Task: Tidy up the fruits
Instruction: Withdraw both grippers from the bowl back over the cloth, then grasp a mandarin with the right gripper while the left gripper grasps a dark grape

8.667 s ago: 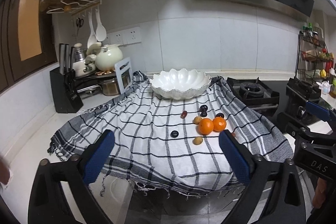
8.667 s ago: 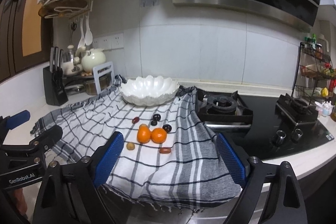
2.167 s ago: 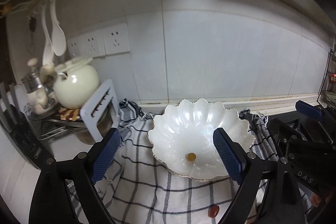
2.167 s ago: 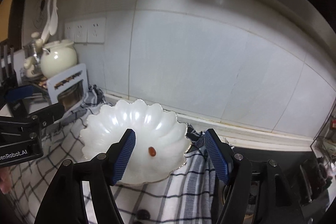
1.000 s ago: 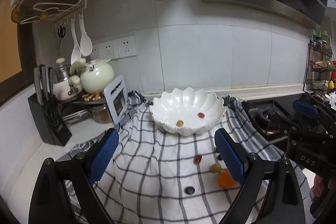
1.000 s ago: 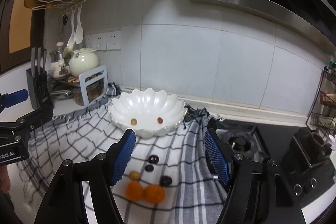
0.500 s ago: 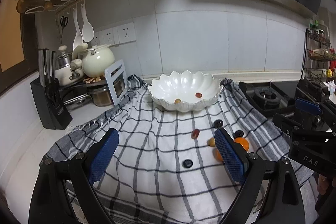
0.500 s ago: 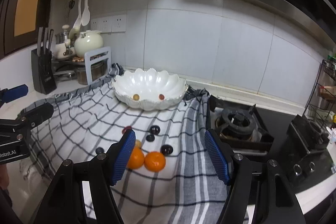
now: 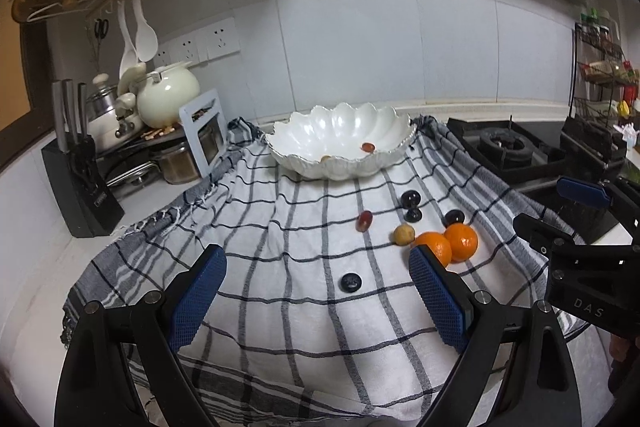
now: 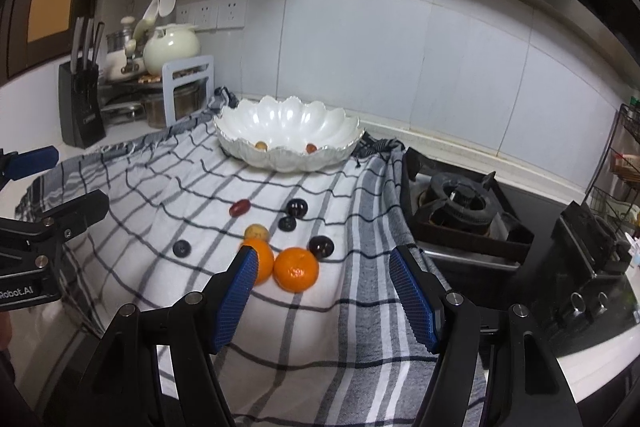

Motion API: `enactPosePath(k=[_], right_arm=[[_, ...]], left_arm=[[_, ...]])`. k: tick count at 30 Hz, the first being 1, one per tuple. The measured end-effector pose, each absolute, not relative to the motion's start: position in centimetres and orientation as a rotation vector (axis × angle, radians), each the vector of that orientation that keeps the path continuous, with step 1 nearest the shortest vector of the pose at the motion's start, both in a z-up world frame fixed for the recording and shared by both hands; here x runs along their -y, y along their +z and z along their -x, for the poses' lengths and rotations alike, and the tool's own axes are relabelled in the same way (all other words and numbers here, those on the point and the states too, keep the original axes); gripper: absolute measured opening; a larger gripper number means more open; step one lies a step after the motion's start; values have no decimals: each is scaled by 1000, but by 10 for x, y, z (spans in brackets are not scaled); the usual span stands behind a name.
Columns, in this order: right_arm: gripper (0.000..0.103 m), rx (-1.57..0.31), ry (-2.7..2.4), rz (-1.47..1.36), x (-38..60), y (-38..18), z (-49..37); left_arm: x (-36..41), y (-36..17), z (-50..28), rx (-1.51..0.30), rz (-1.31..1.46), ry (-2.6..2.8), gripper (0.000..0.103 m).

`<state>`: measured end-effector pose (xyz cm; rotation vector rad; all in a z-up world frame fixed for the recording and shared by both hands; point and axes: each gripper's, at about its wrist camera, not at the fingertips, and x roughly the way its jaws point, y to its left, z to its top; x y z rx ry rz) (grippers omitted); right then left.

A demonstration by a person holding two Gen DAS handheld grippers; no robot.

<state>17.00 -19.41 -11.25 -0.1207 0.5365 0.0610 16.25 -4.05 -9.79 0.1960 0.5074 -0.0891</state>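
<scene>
A white scalloped bowl (image 9: pixel 340 147) (image 10: pixel 286 137) stands at the back of a checked cloth (image 9: pixel 260 227) (image 10: pixel 160 195) and holds a yellow fruit (image 10: pixel 261 145) and a red fruit (image 10: pixel 311 147). On the cloth lie two oranges (image 9: pixel 460 242) (image 10: pixel 296 269), a yellow longan (image 9: pixel 403 234) (image 10: pixel 256 231), a red grape (image 9: pixel 364 220) (image 10: pixel 240 207) and several dark grapes (image 9: pixel 351 282) (image 10: pixel 297 207). My left gripper (image 9: pixel 316 291) is open and empty, near the front of the cloth. My right gripper (image 10: pixel 324 291) is open and empty, just in front of the oranges.
A gas stove (image 10: pixel 460 211) (image 9: pixel 504 147) sits to the right of the cloth. A knife block (image 9: pixel 80 187), pots and a cream kettle (image 9: pixel 168 95) stand at the left. A spice rack (image 9: pixel 600 67) is at the far right. The counter's front edge is just below both grippers.
Both grippers have drawn back from the bowl and lowered toward the front of the cloth. The bowl holds two small fruits; earlier it was empty.
</scene>
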Motion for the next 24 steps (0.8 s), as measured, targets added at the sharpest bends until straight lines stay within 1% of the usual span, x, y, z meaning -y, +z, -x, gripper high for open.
enactPosePath(k=[6, 8, 12, 19, 21, 24], right_arm=[[69, -581, 77, 129, 196, -130, -183], [69, -594, 86, 132, 196, -135, -188], [69, -616, 102, 133, 195, -145, -197], [69, -653, 125, 145, 192, -161, -213], [69, -665, 131, 150, 192, -166, -217], [69, -684, 139, 159, 190, -172, -224]], left_arm=[[47, -112, -173, -532, -221, -102, 92], [48, -117, -178, -548, -215, -111, 88], [47, -126, -187, -575, -207, -117, 83], [47, -145, -204, -642, -180, -136, 71], [48, -150, -207, -652, -181, -139, 70], [49, -157, -214, -671, -183, -143, 66]])
